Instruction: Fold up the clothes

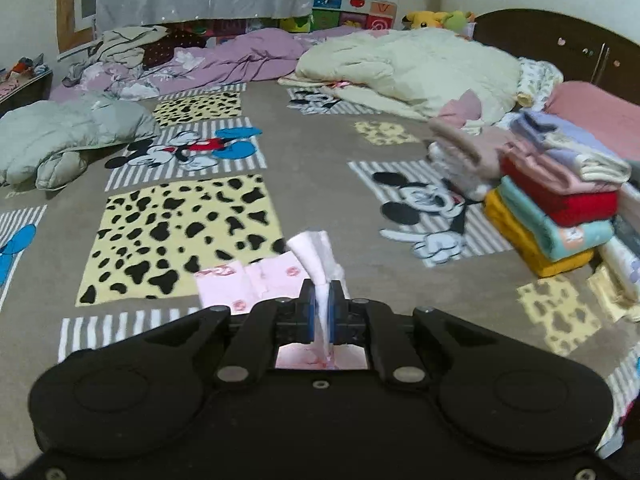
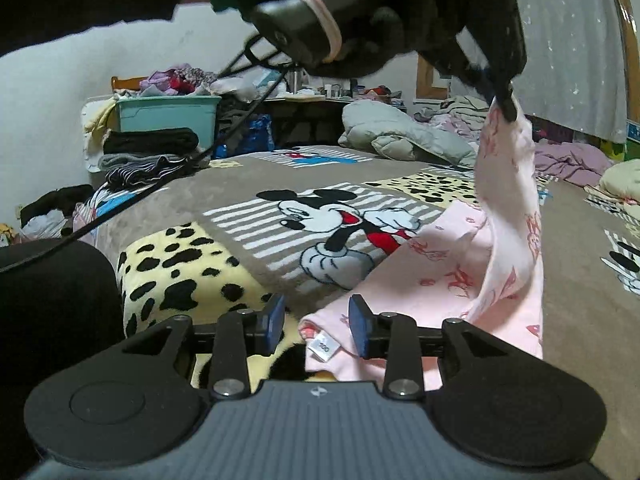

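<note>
A pale pink printed garment [image 2: 432, 276] lies on the cartoon-patterned blanket [image 2: 224, 196]. One part of it is lifted high as a hanging strip. My left gripper [image 1: 323, 300] is shut on that pink fabric, which pokes up between its blue pads. In the right wrist view the left gripper [image 2: 505, 107] holds the strip from above, up at the right. My right gripper [image 2: 316, 320] stands open low over the garment's near edge, its blue pads either side of a white size tag [image 2: 323, 347], nothing between them.
A stack of folded clothes [image 1: 560, 204] sits at the right of the bed. Crumpled bedding lies at the far side: a cream duvet [image 1: 412, 64], purple sheets [image 1: 240, 60], a grey jacket [image 1: 68, 136]. A teal bin [image 2: 168, 118] and dark clothes stand off the bed's left edge.
</note>
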Action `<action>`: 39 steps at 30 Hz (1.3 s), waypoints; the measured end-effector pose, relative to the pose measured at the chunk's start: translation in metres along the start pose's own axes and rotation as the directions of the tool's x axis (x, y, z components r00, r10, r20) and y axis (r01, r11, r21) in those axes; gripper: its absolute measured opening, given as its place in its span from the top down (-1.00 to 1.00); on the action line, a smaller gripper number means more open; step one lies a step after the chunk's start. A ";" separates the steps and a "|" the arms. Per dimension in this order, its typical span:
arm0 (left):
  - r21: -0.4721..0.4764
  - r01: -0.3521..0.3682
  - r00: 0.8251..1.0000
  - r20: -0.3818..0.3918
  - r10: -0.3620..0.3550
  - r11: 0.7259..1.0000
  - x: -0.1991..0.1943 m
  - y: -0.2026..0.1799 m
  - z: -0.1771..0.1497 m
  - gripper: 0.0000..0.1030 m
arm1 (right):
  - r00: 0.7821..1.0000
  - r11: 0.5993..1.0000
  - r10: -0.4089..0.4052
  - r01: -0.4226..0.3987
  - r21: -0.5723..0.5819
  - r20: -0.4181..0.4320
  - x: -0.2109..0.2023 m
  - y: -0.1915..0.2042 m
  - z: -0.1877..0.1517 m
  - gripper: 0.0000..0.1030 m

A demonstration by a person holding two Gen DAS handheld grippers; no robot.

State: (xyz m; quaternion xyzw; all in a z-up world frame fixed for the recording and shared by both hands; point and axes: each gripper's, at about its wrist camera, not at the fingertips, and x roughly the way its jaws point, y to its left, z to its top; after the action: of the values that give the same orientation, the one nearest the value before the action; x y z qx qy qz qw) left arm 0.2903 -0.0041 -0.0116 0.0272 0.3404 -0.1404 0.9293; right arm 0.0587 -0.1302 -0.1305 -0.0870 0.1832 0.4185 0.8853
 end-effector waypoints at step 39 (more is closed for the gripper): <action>-0.047 0.004 0.998 -0.061 -0.007 0.999 0.127 0.086 -0.044 0.86 | 0.993 0.972 0.096 -0.109 0.209 0.069 0.009 -0.029 0.013 0.20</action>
State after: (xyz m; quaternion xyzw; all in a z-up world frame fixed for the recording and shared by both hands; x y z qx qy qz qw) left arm 0.3791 0.0539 -0.1304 0.0087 0.3719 -0.1338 0.9185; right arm 0.0902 -0.1382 -0.1224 0.0302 0.2051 0.4441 0.8717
